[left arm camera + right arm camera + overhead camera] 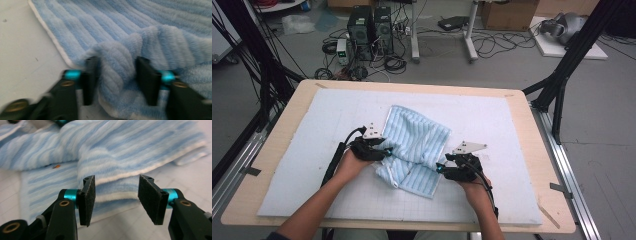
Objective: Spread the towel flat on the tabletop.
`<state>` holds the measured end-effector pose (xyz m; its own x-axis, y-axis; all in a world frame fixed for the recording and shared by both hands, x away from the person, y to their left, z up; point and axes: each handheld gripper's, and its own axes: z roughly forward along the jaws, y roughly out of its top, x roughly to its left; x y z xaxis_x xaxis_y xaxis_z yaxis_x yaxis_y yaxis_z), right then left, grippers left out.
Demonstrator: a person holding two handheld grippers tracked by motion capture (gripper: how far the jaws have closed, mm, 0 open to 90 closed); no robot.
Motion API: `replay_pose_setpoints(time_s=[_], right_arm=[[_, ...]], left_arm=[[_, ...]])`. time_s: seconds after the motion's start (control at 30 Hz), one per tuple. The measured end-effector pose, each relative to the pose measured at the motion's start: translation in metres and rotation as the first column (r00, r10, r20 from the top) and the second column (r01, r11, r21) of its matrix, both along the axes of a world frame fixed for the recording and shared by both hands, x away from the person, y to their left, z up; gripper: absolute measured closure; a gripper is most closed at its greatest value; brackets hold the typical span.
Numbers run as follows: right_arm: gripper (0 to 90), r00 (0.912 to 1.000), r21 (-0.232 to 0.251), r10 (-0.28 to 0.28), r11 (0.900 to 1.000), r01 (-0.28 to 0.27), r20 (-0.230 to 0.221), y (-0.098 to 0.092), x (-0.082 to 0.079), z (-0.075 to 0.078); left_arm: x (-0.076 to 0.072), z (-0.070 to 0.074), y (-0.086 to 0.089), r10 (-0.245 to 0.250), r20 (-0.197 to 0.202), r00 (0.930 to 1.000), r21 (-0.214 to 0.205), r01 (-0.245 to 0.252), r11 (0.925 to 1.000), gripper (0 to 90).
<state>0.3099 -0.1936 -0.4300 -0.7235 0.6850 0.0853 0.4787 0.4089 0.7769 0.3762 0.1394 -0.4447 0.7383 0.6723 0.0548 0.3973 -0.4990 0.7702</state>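
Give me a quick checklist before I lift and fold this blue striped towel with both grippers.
1. Left gripper has a fold of towel between its jaws: ok.
2. Left pads pressing firmly: cannot tell, blurred.
3. Right gripper gripping towel edge: not ok, jaws open, hem ahead of pads.
4. Towel flat: not ok, bunched in the middle.
5. White mat free around towel: ok.

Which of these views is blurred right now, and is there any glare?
Left gripper view: smeared by motion blur, jaws and the blue striped fluffy towel soft-edged. Right gripper view: jaws sharp, towel behind slightly out of focus. High view: even light, no glare on the white foam mat.
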Motion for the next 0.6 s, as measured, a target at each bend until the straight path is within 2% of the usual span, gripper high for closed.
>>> replay_pose_setpoints(time_s=[0.03,0.07,0.1,0.13,0.17,0.2,0.23,0.27,0.3,0.33,0.37,0.4,0.43,0.5,0.57,0.6], right_arm=[[47.0,1.0000,0.000,0.000,1.0000,0.000,0.000,0.000,0.000,0.000],[46.1,0.9998,-0.001,0.017,0.9999,-0.017,-0.009,0.002,0.000,-0.001],[42.7,0.9982,-0.010,0.056,0.9984,-0.056,-0.023,0.008,-0.001,-0.004],[42.7,0.9982,-0.010,0.056,0.9984,-0.056,-0.023,0.008,-0.001,-0.004],[42.1,0.9965,-0.048,0.073,0.9960,-0.075,-0.041,0.016,-0.001,-0.009],[42.5,0.9960,-0.067,0.077,0.9945,-0.080,-0.046,0.020,0.000,-0.012],[42.5,0.9960,-0.067,0.077,0.9945,-0.080,-0.046,0.020,0.000,-0.012],[44.6,0.9966,-0.088,0.073,0.9932,-0.076,-0.037,0.022,0.000,-0.014],[58.1,0.9978,-0.091,0.056,0.9940,-0.059,-0.034,0.023,0.000,-0.013],[58.1,0.9978,-0.091,0.056,0.9940,-0.059,-0.034,0.023,0.000,-0.013],[74.8,0.9971,-0.091,0.064,0.9936,-0.068,-0.042,0.022,0.000,-0.012],[82.6,0.9955,-0.090,0.078,0.9924,-0.083,-0.054,0.020,0.000,-0.012],[84.7,0.9932,-0.080,0.096,0.9917,-0.101,-0.067,0.020,-0.001,-0.012],[86.0,0.9923,-0.079,0.104,0.9909,-0.109,-0.068,0.020,-0.001,-0.012],[86.7,0.9848,-0.065,0.148,0.9858,-0.154,-0.090,0.021,-0.003,-0.012],[86.7,0.9848,-0.065,0.148,0.9858,-0.154,-0.090,0.021,-0.003,-0.012]], left_arm=[[0.001,0.001,-0.001,-0.002,0.009,1.0000,0.012,0.002,0.9999,65.3],[0.002,0.002,-0.001,0.000,0.016,0.9999,0.004,-0.001,1.0000,72.3],[0.006,0.003,0.003,0.030,0.027,0.9992,-0.036,-0.029,0.9989,81.9],[0.006,0.003,0.003,0.030,0.027,0.9992,-0.036,-0.029,0.9989,83.2],[0.012,0.004,0.011,0.076,0.022,0.9969,-0.095,-0.073,0.9928,83.9],[0.012,0.004,0.011,0.076,0.022,0.9969,-0.095,-0.073,0.9928,84.0],[0.014,0.005,0.016,0.104,0.020,0.9944,-0.119,-0.101,0.9878,84.0],[0.017,0.006,0.021,0.129,0.019,0.9914,-0.141,-0.125,0.9820,84.4],[0.019,0.006,0.026,0.152,0.020,0.9881,-0.159,-0.147,0.9763,84.6],[0.021,0.007,0.031,0.172,0.020,0.9848,-0.175,-0.166,0.9705,84.6],[0.023,0.007,0.035,0.191,0.018,0.9814,-0.189,-0.184,0.9646,84.8],[0.026,0.006,0.042,0.221,0.014,0.9752,-0.213,-0.213,0.9536,84.8],[0.026,0.006,0.042,0.221,0.014,0.9752,-0.213,-0.213,0.9536,84.8],[0.031,0.007,0.046,0.238,-0.002,0.9713,-0.218,-0.233,0.9478,84.8],[0.034,0.010,0.049,0.252,0.003,0.9678,-0.229,-0.244,0.9423,84.8],[0.036,0.011,0.050,0.256,0.012,0.9666,-0.233,-0.246,0.9408,84.8]])
